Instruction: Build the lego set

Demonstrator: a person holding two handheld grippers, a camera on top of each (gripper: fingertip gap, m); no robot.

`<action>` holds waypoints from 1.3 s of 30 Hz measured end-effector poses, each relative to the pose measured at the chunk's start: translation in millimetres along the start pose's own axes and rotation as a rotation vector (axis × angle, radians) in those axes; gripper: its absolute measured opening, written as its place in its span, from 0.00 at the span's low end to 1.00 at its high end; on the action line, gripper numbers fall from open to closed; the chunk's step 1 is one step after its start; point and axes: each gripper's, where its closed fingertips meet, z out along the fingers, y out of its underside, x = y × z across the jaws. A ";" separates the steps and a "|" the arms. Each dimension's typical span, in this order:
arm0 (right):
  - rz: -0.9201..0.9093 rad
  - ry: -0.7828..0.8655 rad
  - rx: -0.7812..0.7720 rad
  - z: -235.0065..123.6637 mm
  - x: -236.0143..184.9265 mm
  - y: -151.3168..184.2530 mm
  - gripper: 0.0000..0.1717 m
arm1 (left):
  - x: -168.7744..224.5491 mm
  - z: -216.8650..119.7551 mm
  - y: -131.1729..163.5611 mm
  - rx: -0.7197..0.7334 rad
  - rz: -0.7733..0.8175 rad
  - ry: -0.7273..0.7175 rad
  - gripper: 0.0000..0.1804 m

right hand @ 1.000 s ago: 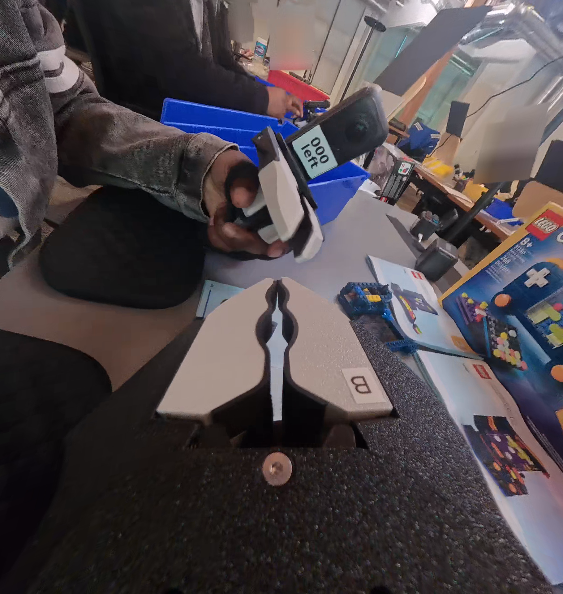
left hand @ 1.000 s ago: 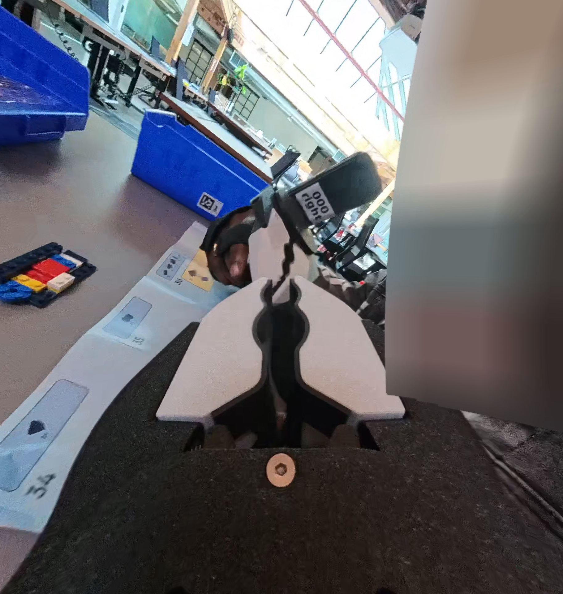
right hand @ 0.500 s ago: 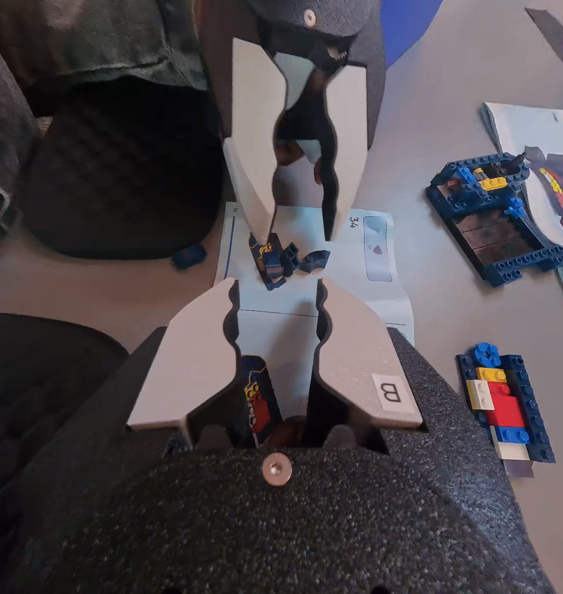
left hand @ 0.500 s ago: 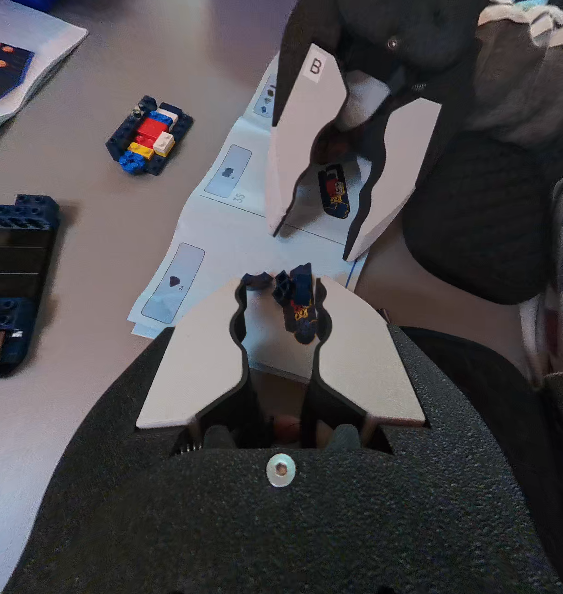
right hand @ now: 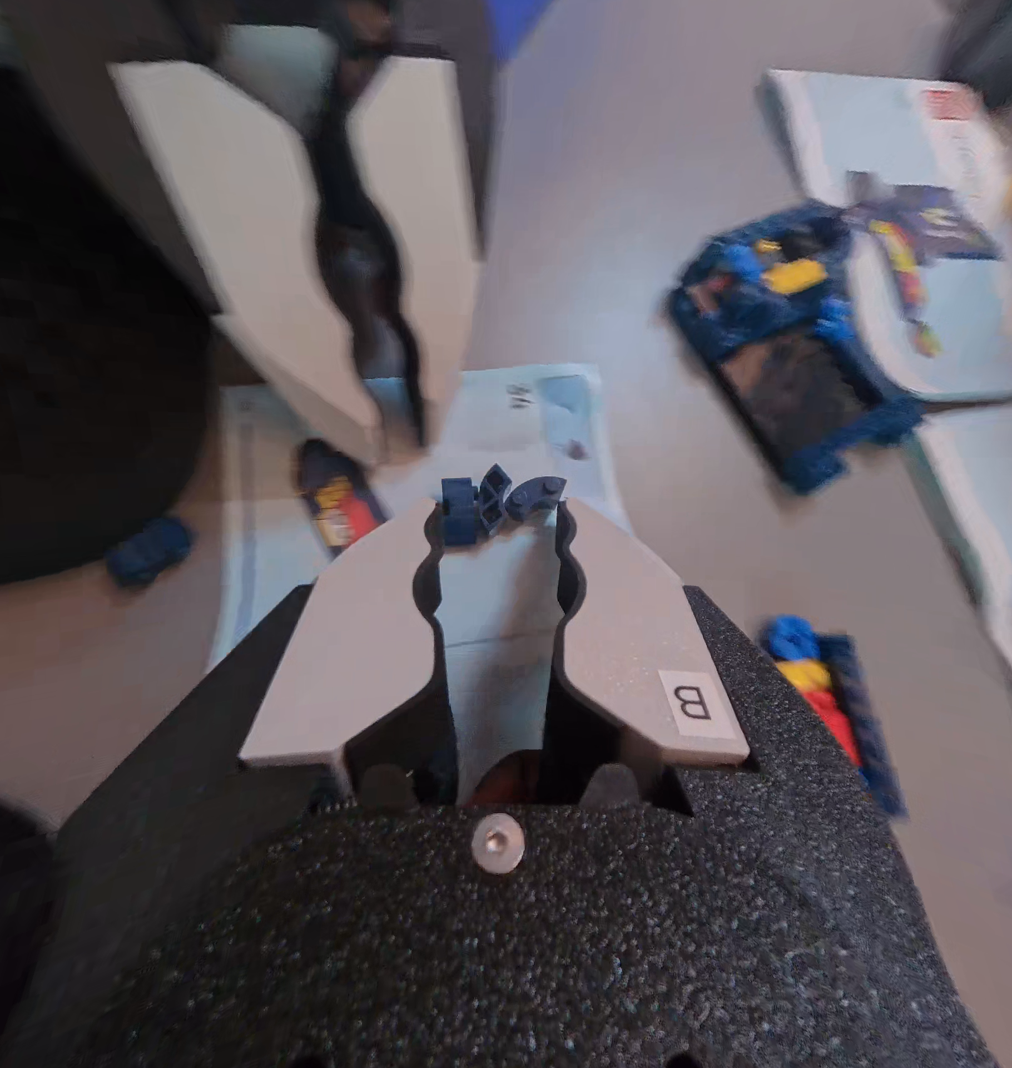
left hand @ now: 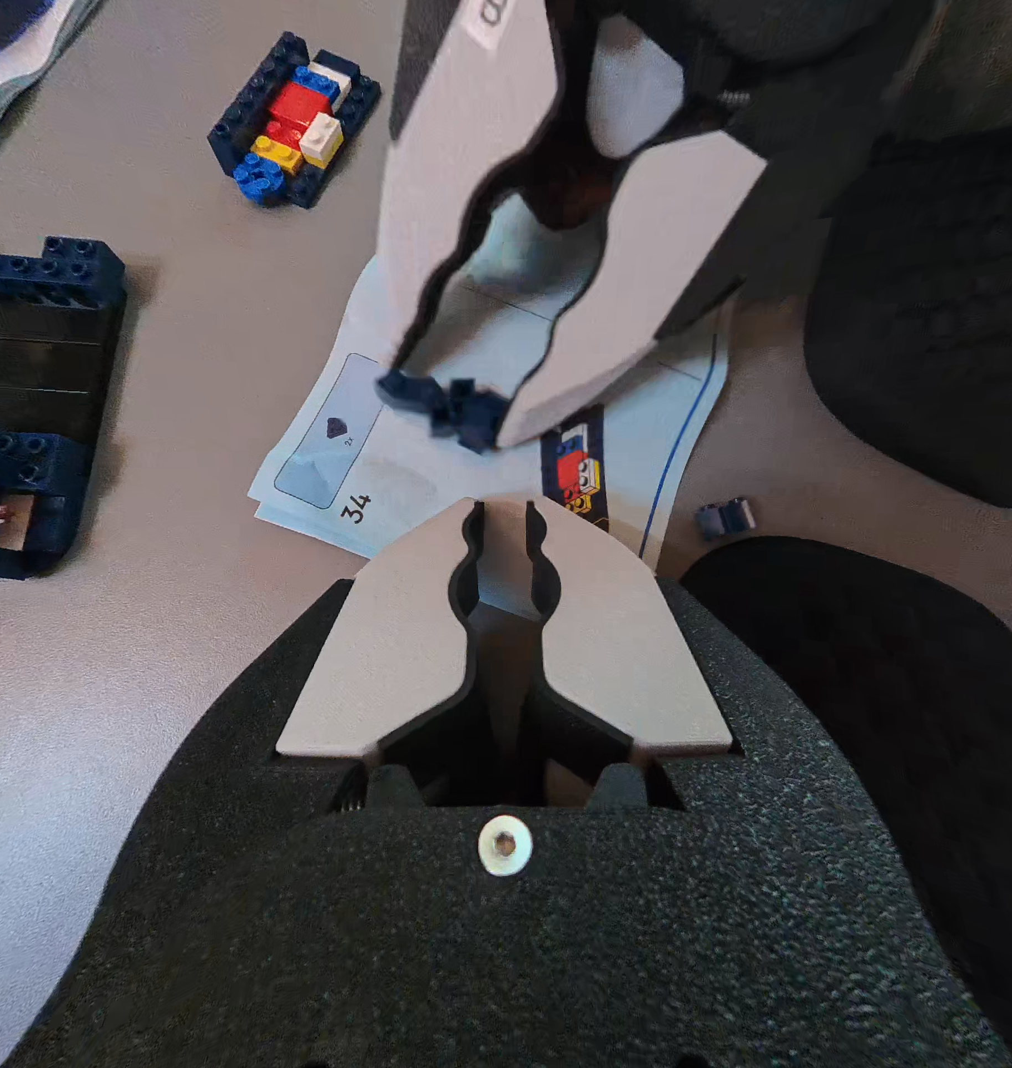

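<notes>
While blurred, right gripper [right hand: 501,511] clamps dark blue bricks [right hand: 501,503], background smeared.

Blurred brick frame [right hand: 792,347], instruction booklet [right hand: 896,173]

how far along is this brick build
Done: a small multicoloured brick assembly and a larger dark blue frame sit built on the table. In hand: the right gripper has its jaws on three loose dark blue pieces over the instruction sheet. The left gripper is empty, jaws slightly apart. Left: those pieces and a stray blue piece are unattached.
</notes>
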 end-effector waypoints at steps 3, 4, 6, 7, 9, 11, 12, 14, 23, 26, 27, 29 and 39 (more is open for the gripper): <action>-0.006 0.067 0.021 -5.1 13.6 -0.3 0.23 | 0.0 -0.1 -0.1 0.003 -0.006 0.003 0.08; -0.007 0.048 0.037 -7.6 11.1 -2.9 0.28 | 0.1 0.0 -0.1 0.003 -0.005 0.002 0.08; -0.027 -0.009 0.069 -15.5 3.5 -8.2 0.34 | 0.1 -0.1 -0.2 0.004 -0.005 0.003 0.08; -0.051 -0.058 0.099 -21.2 -4.4 -12.3 0.35 | 0.2 -0.1 -0.2 0.004 -0.006 0.003 0.08; -0.129 -0.298 0.193 -38.1 -44.9 -22.1 0.26 | 0.4 0.0 -0.3 0.003 -0.007 0.004 0.08; -0.175 -0.546 0.244 -52.8 -88.6 -24.6 0.22 | 0.4 -0.1 -0.3 0.004 -0.011 0.005 0.08; -0.186 -0.571 0.214 -49.0 -96.9 -21.6 0.24 | 0.5 -0.1 -0.4 0.005 -0.012 0.006 0.08; -0.257 -0.560 0.089 -35.5 -104.2 -5.3 0.29 | 0.5 -0.1 -0.3 0.006 -0.009 0.006 0.08; -0.345 -0.350 0.096 -21.8 -80.4 -5.2 0.13 | 0.8 0.3 -0.8 0.015 -0.011 0.010 0.08; -0.195 -0.210 0.163 -30.9 -41.2 -15.3 0.13 | 0.9 0.4 -0.8 0.016 -0.009 0.009 0.08; -0.148 -0.151 0.167 -34.1 -25.6 -14.7 0.13 | 0.9 0.3 -0.7 0.016 -0.007 0.008 0.08; -0.046 -0.027 0.123 -37.2 4.9 -4.3 0.13 | 1.0 0.4 -0.7 0.016 -0.005 0.007 0.08; 0.047 -0.051 0.095 -58.4 22.8 17.2 0.20 | 1.7 0.7 -1.1 0.019 -0.005 0.013 0.09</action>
